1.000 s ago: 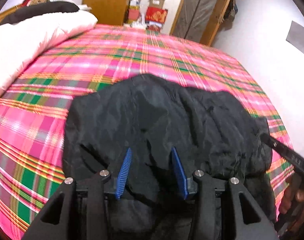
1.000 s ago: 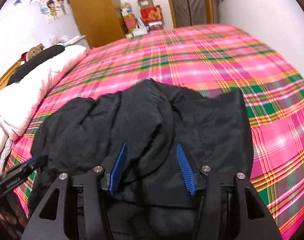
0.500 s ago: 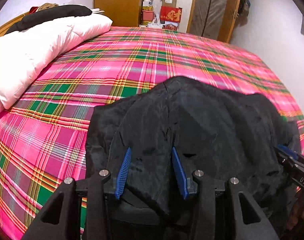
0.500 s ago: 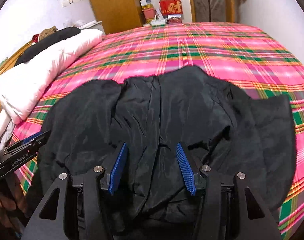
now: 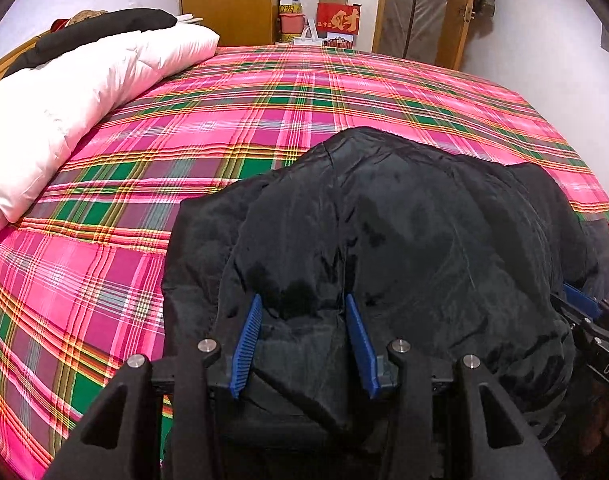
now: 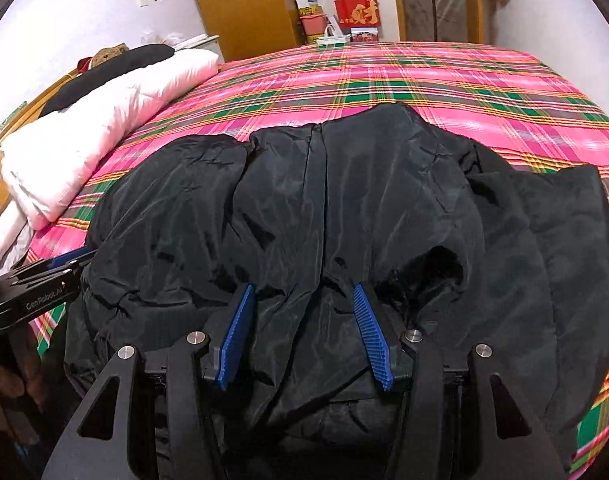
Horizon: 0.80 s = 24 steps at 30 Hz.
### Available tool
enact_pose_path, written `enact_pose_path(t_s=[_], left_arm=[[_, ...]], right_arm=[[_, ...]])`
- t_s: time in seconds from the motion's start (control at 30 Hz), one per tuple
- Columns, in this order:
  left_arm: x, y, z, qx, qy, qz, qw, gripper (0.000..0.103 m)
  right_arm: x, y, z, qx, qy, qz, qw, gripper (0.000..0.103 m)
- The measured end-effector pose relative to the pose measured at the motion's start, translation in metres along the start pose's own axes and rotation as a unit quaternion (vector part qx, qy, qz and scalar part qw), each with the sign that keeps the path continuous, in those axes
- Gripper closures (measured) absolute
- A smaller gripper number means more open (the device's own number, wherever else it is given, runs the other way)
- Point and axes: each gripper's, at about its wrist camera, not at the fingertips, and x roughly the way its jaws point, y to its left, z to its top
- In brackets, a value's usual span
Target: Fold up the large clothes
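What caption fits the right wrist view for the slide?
Right gripper, jaws open, over a rumpled black jacket on a pink plaid bedspread.

My feeds are evenly lit by soft indoor light with no harsh shadows. The plaid bedspread looks saturated and slightly washed out toward its far edge. The black jacket shows a faint sheen, but its folds sink into near-solid dark. Both fisheye views bow straight lines strongly, with black vignetting in the corners. Focus is sharp, with no noticeable motion blur.
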Motion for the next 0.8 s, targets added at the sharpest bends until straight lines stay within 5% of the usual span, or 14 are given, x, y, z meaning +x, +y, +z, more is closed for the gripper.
enact_pose_path(t_s=[0.2, 0.47, 0.67, 0.8], left_arm=[[-0.008, 0.006, 0.005, -0.025, 0.003, -0.012, 0.9996, 0.057], [-0.048, 0.012, 0.041, -0.064, -0.067, -0.058, 0.9941, 0.057], [0.001, -0.011, 0.083, -0.034, -0.042, -0.067, 0.9963, 0.057], [0.045, 0.006, 0.064, -0.052, -0.002, -0.057, 0.9970, 0.056]], right_arm=[[-0.008, 0.000, 0.011, -0.001, 0.030, 0.005, 1.000, 0.051], [-0.047, -0.018, 0.045, -0.001, -0.025, -0.013, 1.000, 0.051], [-0.017, -0.042, 0.084, 0.012, -0.013, -0.052, 0.999, 0.051], [0.023, -0.076, 0.070, 0.049, 0.044, -0.059, 0.996, 0.051]])
